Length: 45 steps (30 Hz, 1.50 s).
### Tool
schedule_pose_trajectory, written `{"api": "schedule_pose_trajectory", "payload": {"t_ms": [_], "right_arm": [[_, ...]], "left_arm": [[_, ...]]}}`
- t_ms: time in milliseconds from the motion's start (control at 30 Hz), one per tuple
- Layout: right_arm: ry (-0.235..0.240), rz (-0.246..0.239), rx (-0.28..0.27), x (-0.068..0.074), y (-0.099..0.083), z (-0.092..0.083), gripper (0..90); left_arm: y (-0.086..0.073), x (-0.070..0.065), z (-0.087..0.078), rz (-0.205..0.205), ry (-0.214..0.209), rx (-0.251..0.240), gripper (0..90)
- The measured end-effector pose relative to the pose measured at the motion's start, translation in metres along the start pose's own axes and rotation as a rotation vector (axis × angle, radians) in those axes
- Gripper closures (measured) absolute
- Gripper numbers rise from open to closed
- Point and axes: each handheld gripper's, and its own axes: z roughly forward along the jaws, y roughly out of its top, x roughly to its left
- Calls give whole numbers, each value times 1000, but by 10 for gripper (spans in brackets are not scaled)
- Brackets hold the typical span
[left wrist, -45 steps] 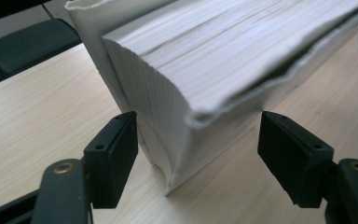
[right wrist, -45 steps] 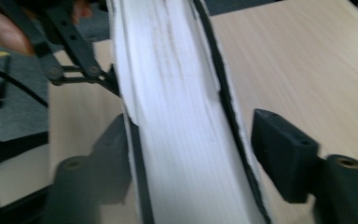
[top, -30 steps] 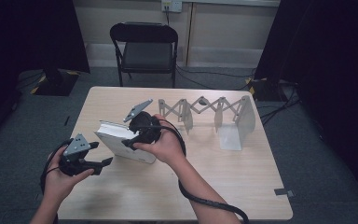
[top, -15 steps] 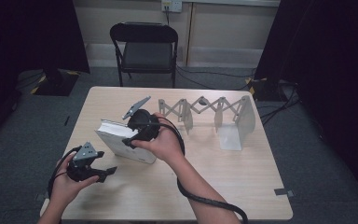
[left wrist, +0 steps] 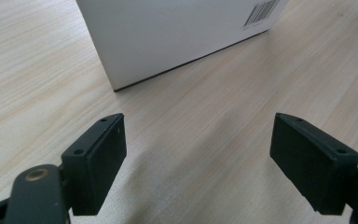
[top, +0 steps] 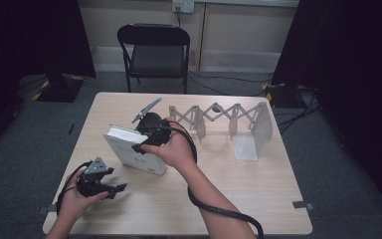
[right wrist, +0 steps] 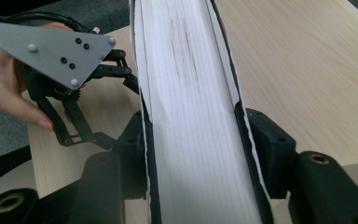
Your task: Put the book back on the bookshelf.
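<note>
This looks like a recording studio or lab space. Black curtains hang at both sides of a grey carpeted floor, cables trail to a wall socket, and a lone folding chair faces a plain wooden table.

Bare table lies open in front; book and folding rack (behind) block the back.
</note>
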Motion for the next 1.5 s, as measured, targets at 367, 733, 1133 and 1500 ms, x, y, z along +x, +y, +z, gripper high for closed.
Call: {"api": "schedule_pose_trajectory", "payload": {"t_ms": [367, 733, 1133, 1500], "right_arm": [[15, 48, 40, 5, -7, -15, 533], [41, 17, 45, 6, -15, -22, 511], [16, -33, 58, 11, -16, -5, 422], [14, -100, 95, 14, -16, 7, 438]], "left_arm": [[-3, 1, 2, 0, -8, 2, 197], [-7, 1, 7, 8, -4, 12, 176], [-13, 5, 12, 18, 0, 34, 166], [-16, 5, 13, 48, -13, 21, 154]]}}
